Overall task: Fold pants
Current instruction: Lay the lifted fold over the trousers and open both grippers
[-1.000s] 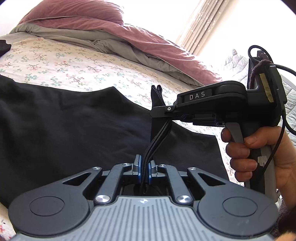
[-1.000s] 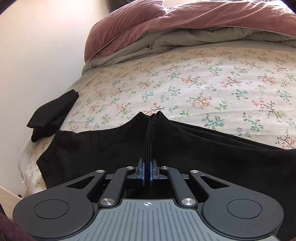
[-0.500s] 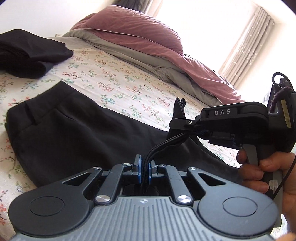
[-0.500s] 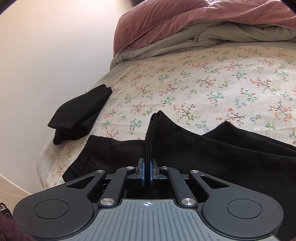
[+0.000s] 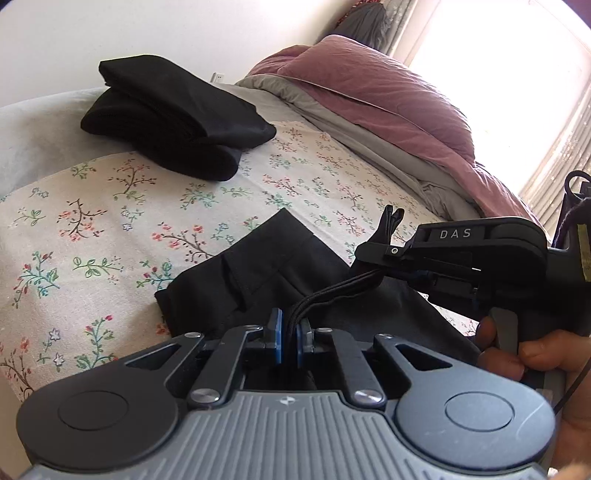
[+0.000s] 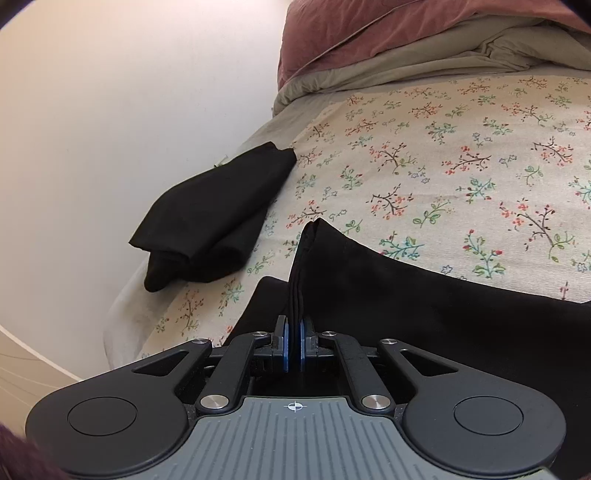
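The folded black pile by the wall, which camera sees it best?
The left wrist view: the folded black pile sits unblocked, showing two stacked layers. The right wrist view shows it too, smaller, off to the side, at the bed's edge.

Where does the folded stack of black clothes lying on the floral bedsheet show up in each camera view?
Left wrist view: the folded stack of black clothes sits upper left, near the white wall, beyond the black pants.
Right wrist view: the same stack lies left of centre, at the bed's edge beside the wall.
Shared landmark: the crumpled mauve duvet, at the top of both views.
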Demonstrator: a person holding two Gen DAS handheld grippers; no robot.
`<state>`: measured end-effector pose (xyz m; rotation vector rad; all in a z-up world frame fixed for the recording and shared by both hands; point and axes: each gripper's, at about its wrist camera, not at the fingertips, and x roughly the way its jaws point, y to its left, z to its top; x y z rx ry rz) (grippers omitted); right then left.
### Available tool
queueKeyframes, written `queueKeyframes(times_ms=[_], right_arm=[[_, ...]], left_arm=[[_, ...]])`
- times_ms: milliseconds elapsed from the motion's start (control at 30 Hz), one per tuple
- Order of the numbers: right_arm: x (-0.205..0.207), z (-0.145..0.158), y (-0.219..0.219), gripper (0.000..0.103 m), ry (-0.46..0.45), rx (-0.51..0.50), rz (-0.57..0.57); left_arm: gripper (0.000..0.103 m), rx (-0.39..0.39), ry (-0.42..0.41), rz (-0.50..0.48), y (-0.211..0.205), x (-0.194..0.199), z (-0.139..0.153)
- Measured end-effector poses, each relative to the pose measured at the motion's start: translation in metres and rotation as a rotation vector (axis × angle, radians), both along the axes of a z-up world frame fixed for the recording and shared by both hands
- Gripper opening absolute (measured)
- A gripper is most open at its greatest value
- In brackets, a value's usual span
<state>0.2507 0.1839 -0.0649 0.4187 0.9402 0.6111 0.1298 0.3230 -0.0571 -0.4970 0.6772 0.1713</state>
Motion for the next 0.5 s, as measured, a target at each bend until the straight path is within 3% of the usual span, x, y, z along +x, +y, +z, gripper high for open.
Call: queueKeyframes(times_ms=[133,233,300,367,400,433,500], right_arm=[[0.006,-0.008,0.023,0.006,0.024,-0.015,0.014],[0.010,-0.016,0.033,0.013,0.049,-0.040,0.010],[0.012,-0.020,0.035,0.022,0.061,-0.041,-0.003],[0.014,-0.022,0.032,0.047,0.067,-0.029,-0.030],[0.015,-0.021,0.029,0.053,0.062,-0.016,-0.043],[0.016,-0.020,0.027,0.059,0.056,-0.006,-0.051],[0.017,-0.017,0.020,0.060,0.048,0.004,-0.058]], left_arm=[[0.021,-0.002,0.043,0.016,0.009,-0.003,-0.005],[0.025,-0.026,0.081,0.029,0.017,0.003,-0.013],[0.029,-0.037,0.082,0.050,0.023,0.004,-0.017],[0.029,-0.042,0.054,0.065,0.027,0.000,-0.014],[0.031,-0.020,0.037,0.074,0.026,-0.003,-0.010],[0.043,0.023,0.018,0.096,0.024,-0.007,-0.005],[0.053,0.101,-0.011,0.116,0.020,-0.012,0.003]])
